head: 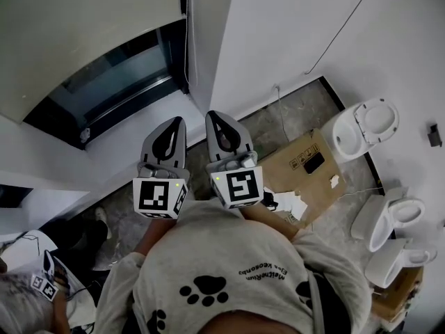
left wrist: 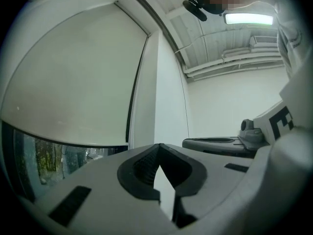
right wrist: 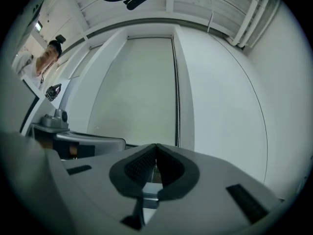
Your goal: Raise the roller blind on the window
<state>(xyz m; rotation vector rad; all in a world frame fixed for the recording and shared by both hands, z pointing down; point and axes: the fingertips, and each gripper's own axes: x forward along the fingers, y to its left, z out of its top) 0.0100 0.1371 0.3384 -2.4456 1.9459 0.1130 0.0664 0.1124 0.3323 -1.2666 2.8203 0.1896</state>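
Left gripper [left wrist: 159, 147] jaws fully closed, nothing between them; right gripper [right wrist: 155, 146] the same, closed and empty. The two sit side by side, nearly touching, both pointing level at the window. The cream fabric roller blind [right wrist: 137, 92] is ahead of the jaws and apart from them. It is mostly down, with only a strip of dark window glass [left wrist: 39, 160] bare under its bottom bar. A thin dark pull cord [right wrist: 177, 106], seemingly beaded, hangs along the blind's right edge, nearest the right gripper. Risks, as I judge them: closed jaws pushed at the cord just knock it aside, so they need opening first. The cord is thin and could slip out of the pads. Pulling the wrong run of the loop would lower the blind. The grippers are close enough to bump each other. Writing: black-and-white square marker cubes [head: 159, 197], no text. The brown cardboard box [head: 295, 165] on the floor has handling symbols, unreadable. The grey paw-print shirt [head: 229, 270] has upside-down lettering too small to read.
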